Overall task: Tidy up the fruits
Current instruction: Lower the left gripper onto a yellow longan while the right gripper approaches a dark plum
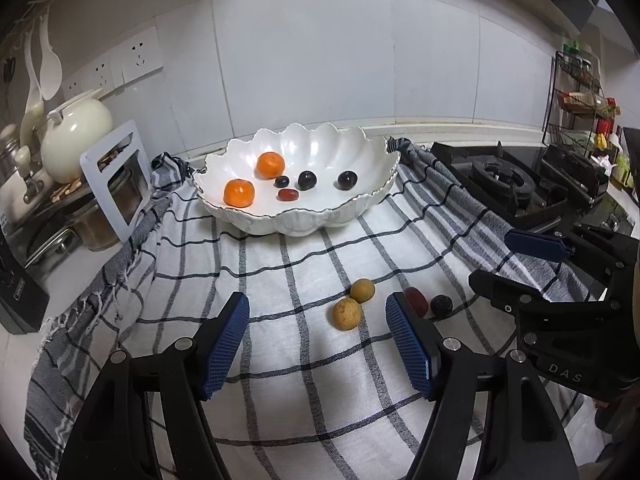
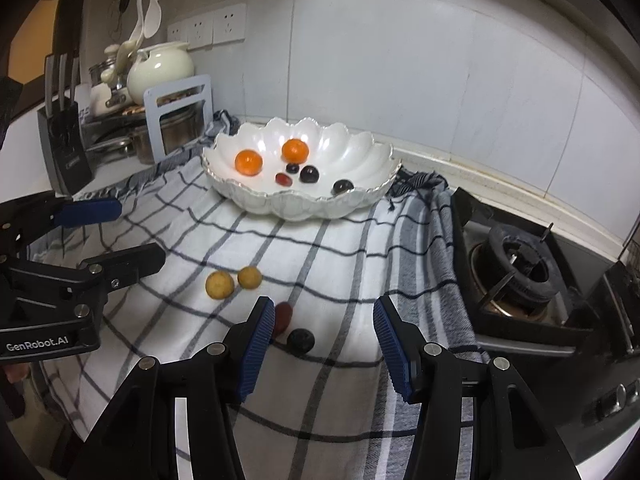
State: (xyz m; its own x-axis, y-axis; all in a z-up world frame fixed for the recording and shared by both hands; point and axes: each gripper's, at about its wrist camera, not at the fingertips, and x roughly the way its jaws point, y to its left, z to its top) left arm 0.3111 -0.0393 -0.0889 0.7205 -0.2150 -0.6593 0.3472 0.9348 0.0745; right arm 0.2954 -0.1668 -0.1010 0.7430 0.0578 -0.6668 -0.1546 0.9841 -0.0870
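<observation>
You are looking at open checked black-and-white cloth [image 1: 304, 360] across the lower centre of the left wrist view, with nothing standing between your spread left gripper [image 1: 316, 344] and the white scalloped ceramic bowl [image 1: 320, 220] at mid-frame. Two tan round fruits [image 1: 348, 314] are sitting just beside each other right of centre. In the right wrist view a red oval fruit [image 2: 283, 316] is lying against the inner left finger [image 2: 256, 354] of the right gripper [image 2: 318, 350], a dark round fruit [image 2: 301, 340] just beside it. The black gas burner [image 2: 516, 276] is crowding the right edge; the grey metal rack [image 2: 180, 116] is blocking the upper left.
</observation>
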